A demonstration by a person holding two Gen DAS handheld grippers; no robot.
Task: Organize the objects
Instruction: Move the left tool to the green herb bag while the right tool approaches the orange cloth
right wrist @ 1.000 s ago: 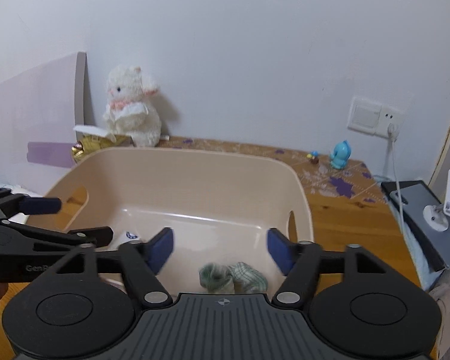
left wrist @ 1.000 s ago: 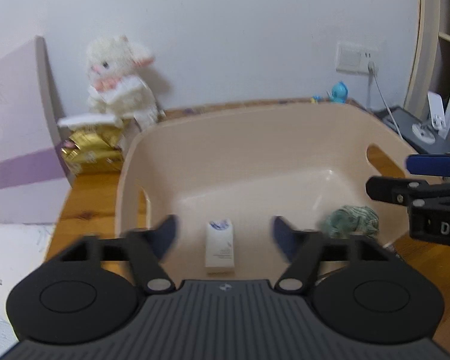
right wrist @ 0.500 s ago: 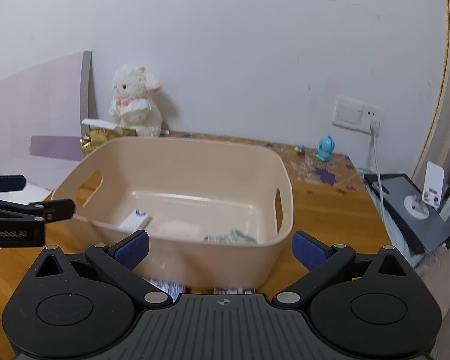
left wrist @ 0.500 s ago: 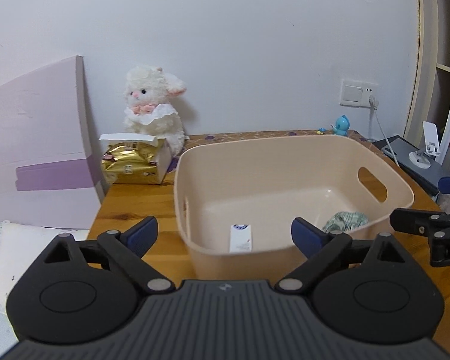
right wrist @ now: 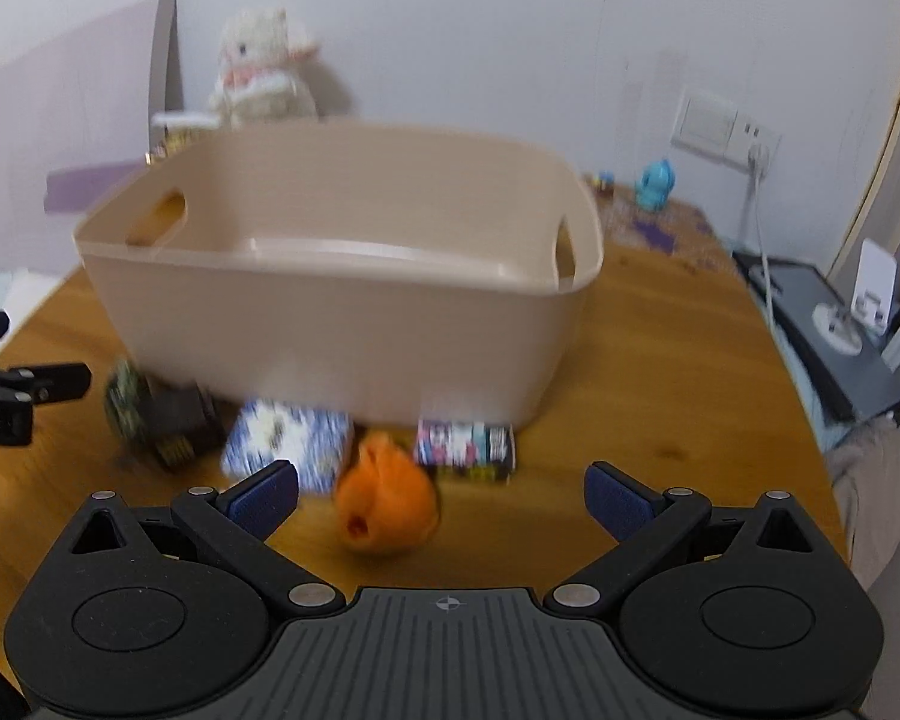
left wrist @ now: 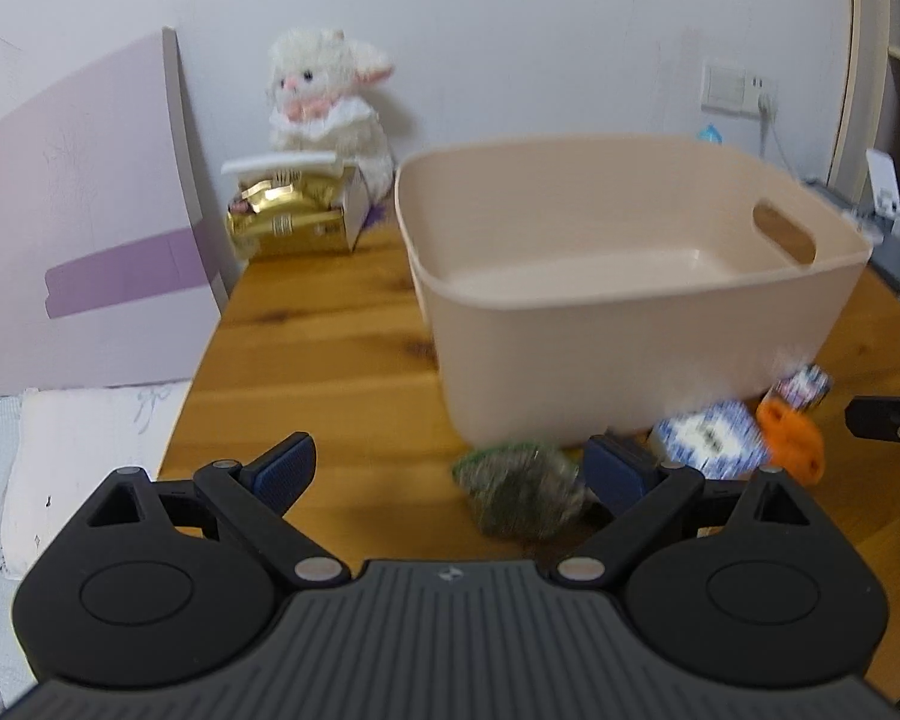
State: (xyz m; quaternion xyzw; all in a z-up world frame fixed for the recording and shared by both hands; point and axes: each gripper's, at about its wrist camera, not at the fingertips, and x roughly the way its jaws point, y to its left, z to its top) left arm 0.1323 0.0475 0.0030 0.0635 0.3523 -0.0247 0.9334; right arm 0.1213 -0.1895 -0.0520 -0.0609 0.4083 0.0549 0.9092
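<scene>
Splayed left tongs [left wrist: 450, 471] before basin [left wrist: 630, 354]

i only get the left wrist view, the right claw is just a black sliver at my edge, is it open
observer: yes, the right claw is open and holds nothing.
operator: whats in front of it
observer: the orange item lies on the table between its fingers, nearer the left one.
operator: i see one handle hole in the basket, is there another
observer: yes, the basket has a cut-out in each end wall.
</scene>
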